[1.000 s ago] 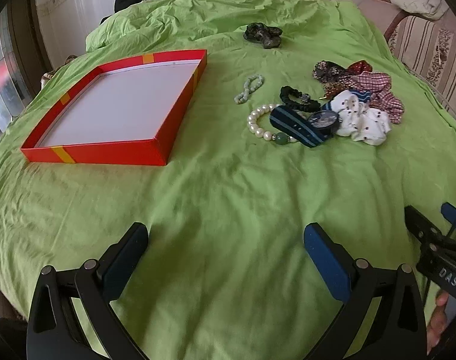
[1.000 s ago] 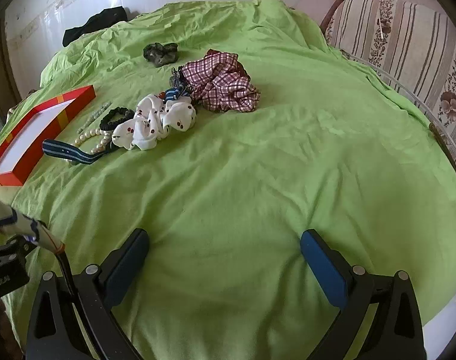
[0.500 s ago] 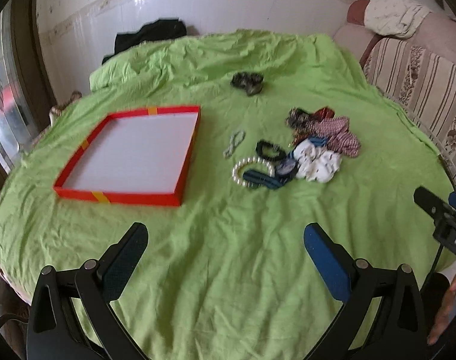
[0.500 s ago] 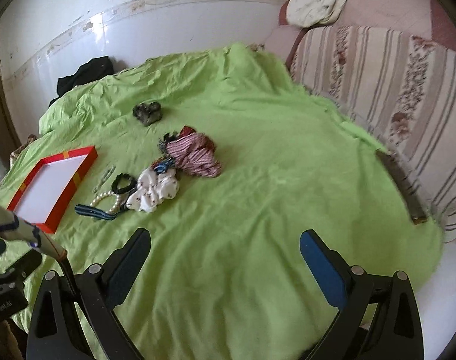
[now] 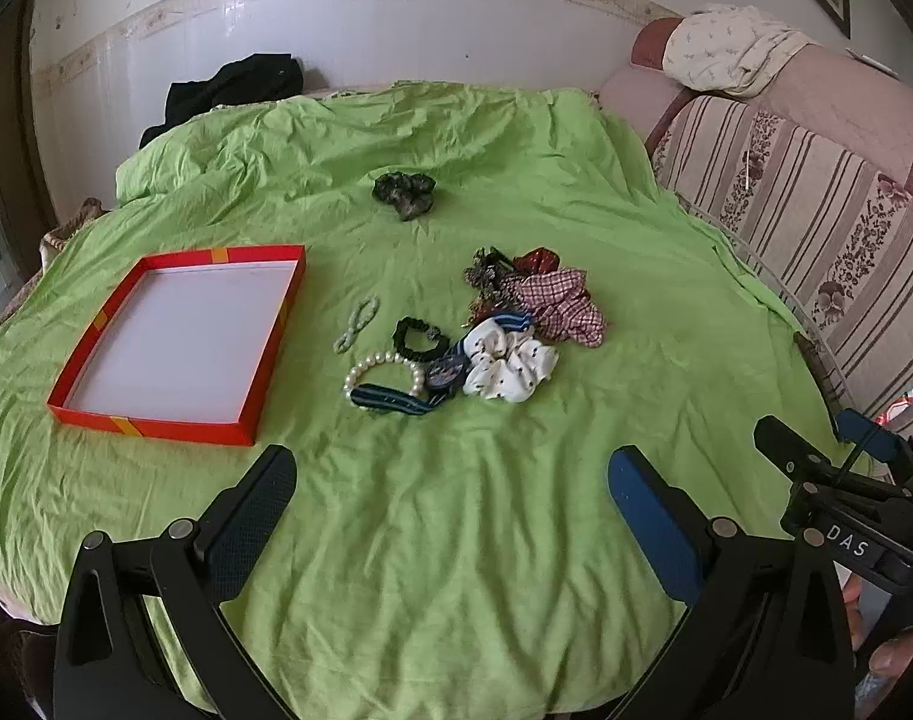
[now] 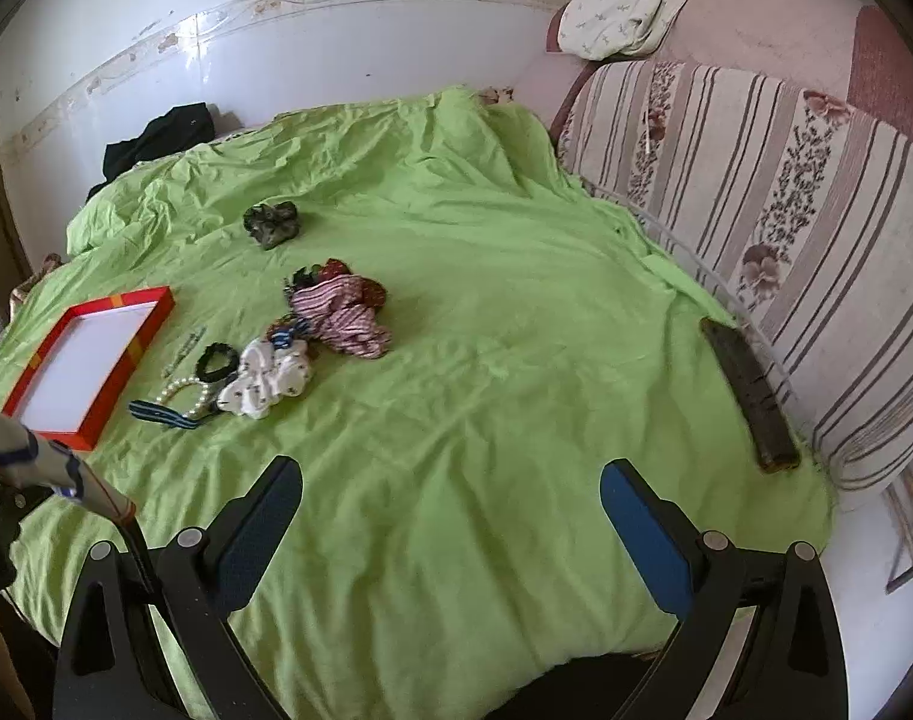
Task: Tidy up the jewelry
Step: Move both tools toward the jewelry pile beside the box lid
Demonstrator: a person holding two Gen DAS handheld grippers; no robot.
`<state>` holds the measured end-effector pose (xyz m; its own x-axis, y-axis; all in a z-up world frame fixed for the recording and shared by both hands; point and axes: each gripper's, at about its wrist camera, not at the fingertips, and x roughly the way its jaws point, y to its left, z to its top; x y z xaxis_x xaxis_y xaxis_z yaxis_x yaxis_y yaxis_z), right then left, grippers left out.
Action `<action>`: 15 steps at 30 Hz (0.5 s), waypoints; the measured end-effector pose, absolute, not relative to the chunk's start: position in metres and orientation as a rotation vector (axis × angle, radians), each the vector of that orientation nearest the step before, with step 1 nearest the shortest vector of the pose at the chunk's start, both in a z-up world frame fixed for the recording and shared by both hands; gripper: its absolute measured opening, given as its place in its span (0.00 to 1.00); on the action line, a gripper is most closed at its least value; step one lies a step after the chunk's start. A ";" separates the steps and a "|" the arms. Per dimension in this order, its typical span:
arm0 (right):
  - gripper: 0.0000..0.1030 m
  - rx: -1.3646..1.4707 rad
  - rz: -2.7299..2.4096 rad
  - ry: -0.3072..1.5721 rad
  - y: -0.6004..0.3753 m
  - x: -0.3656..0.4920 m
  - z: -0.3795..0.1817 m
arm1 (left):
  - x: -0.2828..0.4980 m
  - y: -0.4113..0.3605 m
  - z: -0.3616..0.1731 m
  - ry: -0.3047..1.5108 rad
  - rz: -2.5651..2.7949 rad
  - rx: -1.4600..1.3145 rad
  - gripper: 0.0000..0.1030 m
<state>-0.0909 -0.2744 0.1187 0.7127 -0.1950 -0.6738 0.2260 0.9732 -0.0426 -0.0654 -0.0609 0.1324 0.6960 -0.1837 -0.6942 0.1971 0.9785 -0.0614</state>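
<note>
While empty, both tongs gape.

Left tongs: fingers spread wide, nothing between them, held above the near edge of the bed. Right tongs: likewise spread wide and empty, alongside at about the same height. Fingertips of the person's hand show under the right tool's body.

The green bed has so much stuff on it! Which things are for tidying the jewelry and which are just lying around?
For the job: red box, pearl bracelet, pale bead bracelet, black scrunchie, white scrunchie, checked scrunchie.

Just lying about: black clothes, sofa, cream cloth, dark bar.
</note>
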 end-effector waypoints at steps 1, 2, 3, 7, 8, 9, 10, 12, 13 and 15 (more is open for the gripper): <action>0.99 0.036 -0.235 0.742 -0.276 -0.090 0.119 | -0.065 -0.063 0.133 0.774 -0.210 0.014 1.00; 0.99 0.027 -0.235 0.741 -0.278 -0.090 0.120 | -0.065 -0.065 0.133 0.778 -0.205 0.007 1.00; 0.99 0.020 -0.235 0.741 -0.279 -0.090 0.120 | -0.065 -0.065 0.133 0.779 -0.200 0.004 1.00; 0.99 0.003 -0.224 0.741 -0.284 -0.088 0.118 | -0.069 -0.063 0.133 0.782 -0.150 -0.021 1.00; 0.99 0.002 -0.221 0.742 -0.284 -0.088 0.118 | -0.070 -0.060 0.133 0.782 -0.136 -0.029 1.00; 0.99 0.002 -0.213 0.745 -0.285 -0.086 0.117 | -0.072 -0.058 0.132 0.783 -0.121 -0.041 1.00; 0.99 0.001 -0.203 0.747 -0.285 -0.085 0.116 | -0.074 -0.054 0.131 0.786 -0.106 -0.053 1.00; 0.99 -0.005 -0.185 0.749 -0.284 -0.082 0.114 | -0.081 -0.048 0.127 0.802 -0.066 -0.085 1.00; 0.99 -0.009 -0.175 0.749 -0.283 -0.079 0.114 | -0.085 -0.046 0.125 0.812 -0.046 -0.100 1.00; 0.99 -0.024 -0.150 0.746 -0.280 -0.074 0.115 | -0.091 -0.044 0.121 0.829 -0.023 -0.102 1.00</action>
